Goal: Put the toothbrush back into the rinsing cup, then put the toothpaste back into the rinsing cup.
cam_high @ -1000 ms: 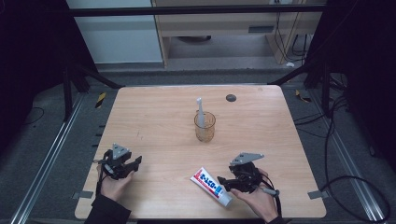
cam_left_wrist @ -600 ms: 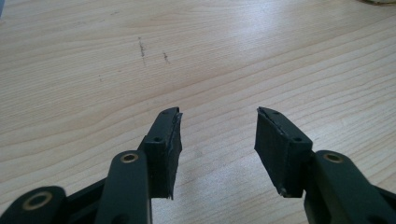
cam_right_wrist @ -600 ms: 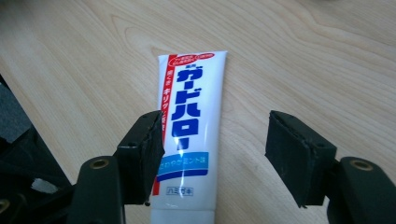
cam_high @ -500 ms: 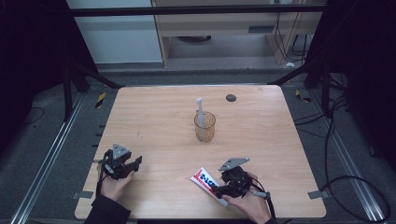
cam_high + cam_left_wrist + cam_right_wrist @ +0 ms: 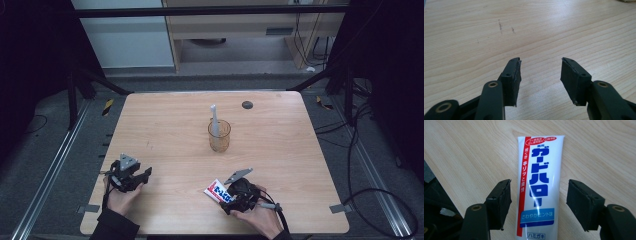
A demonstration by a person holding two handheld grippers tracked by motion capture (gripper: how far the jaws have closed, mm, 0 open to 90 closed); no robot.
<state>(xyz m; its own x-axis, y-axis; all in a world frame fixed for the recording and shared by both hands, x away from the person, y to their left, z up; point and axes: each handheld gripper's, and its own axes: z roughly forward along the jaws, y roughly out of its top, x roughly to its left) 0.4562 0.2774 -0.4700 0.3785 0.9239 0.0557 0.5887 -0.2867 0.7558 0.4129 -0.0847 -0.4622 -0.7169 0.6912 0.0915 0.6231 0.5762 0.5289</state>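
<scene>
Toothpaste tube (image 5: pixel 537 187) lies flat on table (image 5: pixel 165 130), btwn our right gripper's (image 5: pixel 539 205) spread jaws, untouched. We'd centre, close evenly on its sides w/o squashing. Left gripper (image 5: pixel 540 75) spread, nothing btwn.

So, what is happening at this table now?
A person holds a gripper in each hand at a wooden table. The right gripper is open, with its jaws on either side of a toothpaste tube that lies flat near the front edge; it has not closed on it. The left gripper is open above bare wood, holding nothing. Near the middle of the table stands a cup with a toothbrush upright in it.
</scene>
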